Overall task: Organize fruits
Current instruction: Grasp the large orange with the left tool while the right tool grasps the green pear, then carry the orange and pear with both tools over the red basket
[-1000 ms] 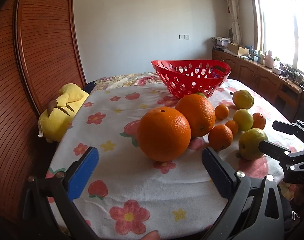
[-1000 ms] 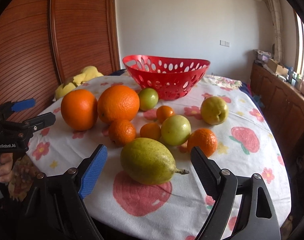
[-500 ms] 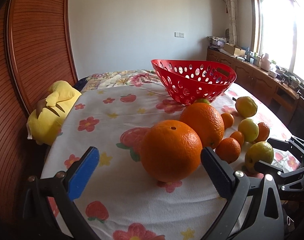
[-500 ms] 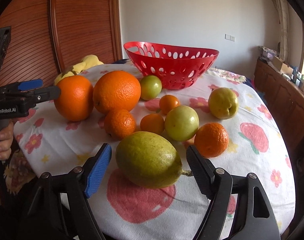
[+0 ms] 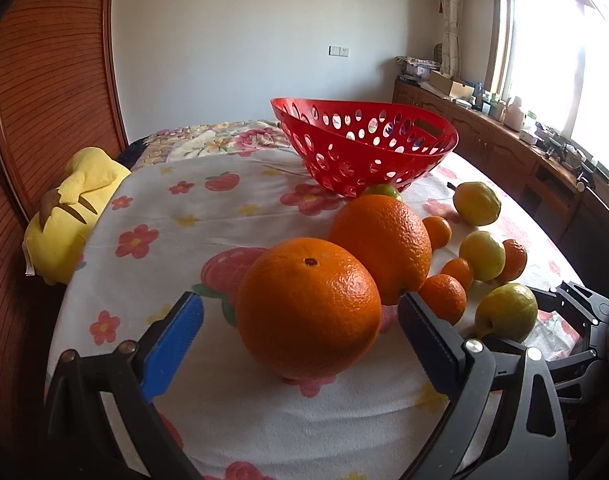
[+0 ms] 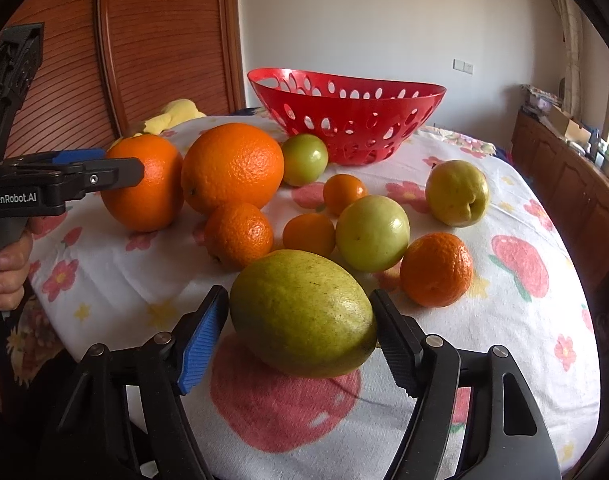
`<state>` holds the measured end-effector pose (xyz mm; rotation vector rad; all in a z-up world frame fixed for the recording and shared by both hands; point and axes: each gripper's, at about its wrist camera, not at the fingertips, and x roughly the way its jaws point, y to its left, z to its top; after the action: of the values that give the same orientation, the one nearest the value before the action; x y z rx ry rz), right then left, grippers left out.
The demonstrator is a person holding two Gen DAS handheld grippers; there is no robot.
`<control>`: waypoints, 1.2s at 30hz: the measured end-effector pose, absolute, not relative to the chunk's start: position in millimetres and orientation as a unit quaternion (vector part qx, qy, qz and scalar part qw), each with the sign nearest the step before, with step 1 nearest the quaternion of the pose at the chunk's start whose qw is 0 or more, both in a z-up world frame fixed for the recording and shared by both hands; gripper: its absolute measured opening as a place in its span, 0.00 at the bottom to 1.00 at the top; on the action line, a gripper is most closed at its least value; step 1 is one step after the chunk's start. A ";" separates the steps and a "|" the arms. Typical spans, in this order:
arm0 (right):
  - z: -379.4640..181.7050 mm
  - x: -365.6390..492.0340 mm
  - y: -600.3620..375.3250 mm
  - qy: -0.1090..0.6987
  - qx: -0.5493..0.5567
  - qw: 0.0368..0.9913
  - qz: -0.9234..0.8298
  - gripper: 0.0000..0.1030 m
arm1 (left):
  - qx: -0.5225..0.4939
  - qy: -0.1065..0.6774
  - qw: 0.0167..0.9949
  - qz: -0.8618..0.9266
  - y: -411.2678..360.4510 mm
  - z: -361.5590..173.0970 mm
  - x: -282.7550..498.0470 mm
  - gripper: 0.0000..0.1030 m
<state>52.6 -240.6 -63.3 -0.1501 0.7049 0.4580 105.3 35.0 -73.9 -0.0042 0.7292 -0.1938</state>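
As both close in, left gripper (image 5: 300, 344) straddles orange (image 5: 308, 308), right gripper (image 6: 300, 340) nearer pear (image 6: 302, 314)

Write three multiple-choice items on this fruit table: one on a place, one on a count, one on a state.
1. Where is the small round green fruit?
A. In front of the red perforated plastic basket, beside the further large orange
B. Inside the basket
C. On the yellow plush toy

2. How many large oranges lie on the flowered tablecloth?
A. One
B. Two
C. Four

3. What is inside the basket?
A. Several oranges
B. One pear
C. No fruit is visible

Answers:
1 A: the right wrist view shows it on the cloth against the basket's foot.
2 B: the nearer large orange and the further one; the other orange fruits are much smaller.
3 C: light shows through the holes and all the fruit lies outside.
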 end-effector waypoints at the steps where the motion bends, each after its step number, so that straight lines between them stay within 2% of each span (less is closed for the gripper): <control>1: -64.0 53.1 -240.9 0.343 -0.073 0.910 0.221 0.71 | -0.001 0.359 0.929 -0.095 34.1 -75.4 106.5 0.95; 9: -65.9 54.2 -240.2 0.346 -0.081 0.909 0.219 0.69 | -0.008 0.375 0.921 -0.104 34.3 -86.3 114.0 0.94; 11: -65.7 54.9 -239.4 0.347 -0.082 0.908 0.218 0.69 | -0.012 0.379 0.919 -0.105 35.3 -88.0 116.4 0.88; 16: -66.1 56.5 -239.5 0.351 -0.081 0.907 0.218 0.69 | -0.009 0.383 0.917 -0.112 33.8 -91.1 118.5 0.81; 36: -65.8 54.8 -243.8 0.351 -0.075 0.905 0.229 0.68 | -0.016 0.368 0.924 -0.106 40.0 -95.6 109.0 0.78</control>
<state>54.8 -243.8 -65.8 -0.1546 0.7251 0.4729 109.0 40.0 -95.6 -0.0326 0.7558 -0.2176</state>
